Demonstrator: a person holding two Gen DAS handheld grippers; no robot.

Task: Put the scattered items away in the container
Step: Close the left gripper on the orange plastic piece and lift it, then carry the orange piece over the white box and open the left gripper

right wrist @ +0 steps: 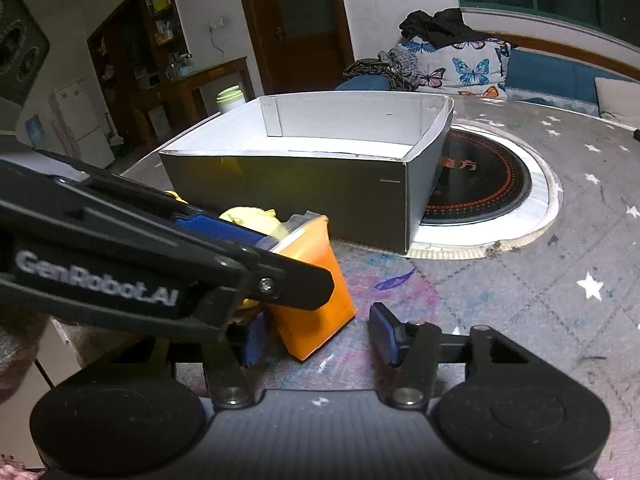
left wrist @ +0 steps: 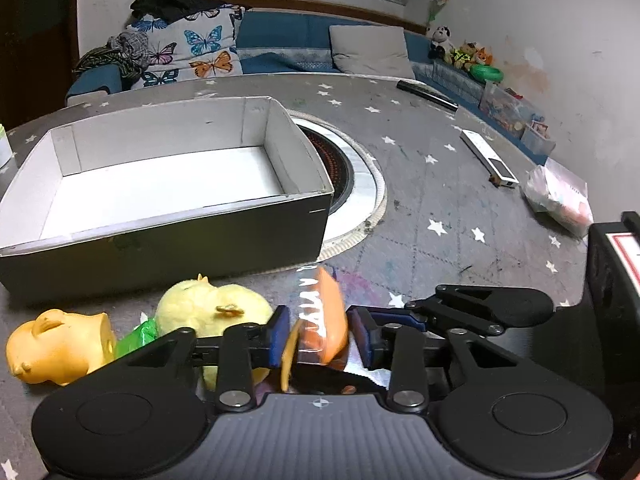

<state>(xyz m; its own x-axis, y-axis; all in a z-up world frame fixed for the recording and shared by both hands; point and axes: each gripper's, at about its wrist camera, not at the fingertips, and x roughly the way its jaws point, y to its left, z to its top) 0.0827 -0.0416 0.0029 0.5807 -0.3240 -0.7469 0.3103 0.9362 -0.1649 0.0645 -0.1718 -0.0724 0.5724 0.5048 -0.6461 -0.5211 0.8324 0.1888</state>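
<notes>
My left gripper (left wrist: 320,336) is closed around an orange packet in clear wrap (left wrist: 326,320), just in front of the open dark box (left wrist: 168,236) with a white inside. In the right wrist view the same orange packet (right wrist: 320,284) stands on the table, with the left gripper's arm (right wrist: 160,264) across it. My right gripper (right wrist: 320,340) is open, its fingers either side of the packet's lower edge. A yellow plush chick (left wrist: 208,312), an orange rubber toy (left wrist: 56,344) and a green wrapper (left wrist: 136,336) lie left of the packet.
The box (right wrist: 320,196) sits partly over a round black cooktop (right wrist: 480,192) set in the grey star-patterned table (left wrist: 440,208). A white remote (left wrist: 486,156), a black remote (left wrist: 426,94) and a plastic bag (left wrist: 560,196) lie at the right. A sofa with cushions lies behind.
</notes>
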